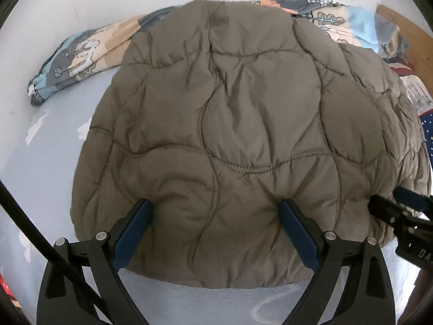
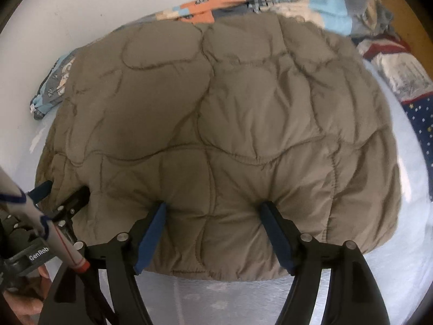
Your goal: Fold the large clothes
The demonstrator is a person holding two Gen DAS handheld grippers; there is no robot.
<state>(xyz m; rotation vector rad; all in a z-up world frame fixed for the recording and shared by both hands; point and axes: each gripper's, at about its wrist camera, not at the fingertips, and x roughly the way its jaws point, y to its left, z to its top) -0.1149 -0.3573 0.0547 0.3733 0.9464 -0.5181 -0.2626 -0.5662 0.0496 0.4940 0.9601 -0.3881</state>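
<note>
Two tools press into the near edge of a folded brown quilted jacket [image 1: 243, 135] lying on a pale blue bed [image 1: 40, 184]. Left tool [image 1: 216, 211] has its blue fingers [image 1: 135, 230] spread apart, puffy fabric bulging between them; the right tool [image 2: 213, 208] is likewise spread, dug into the jacket's hem. A patterned blanket [image 1: 81, 54] lies bunched at eleven o'clock, touching the jacket, with more printed bedding [image 2: 400, 81] at two o'clock.
</note>
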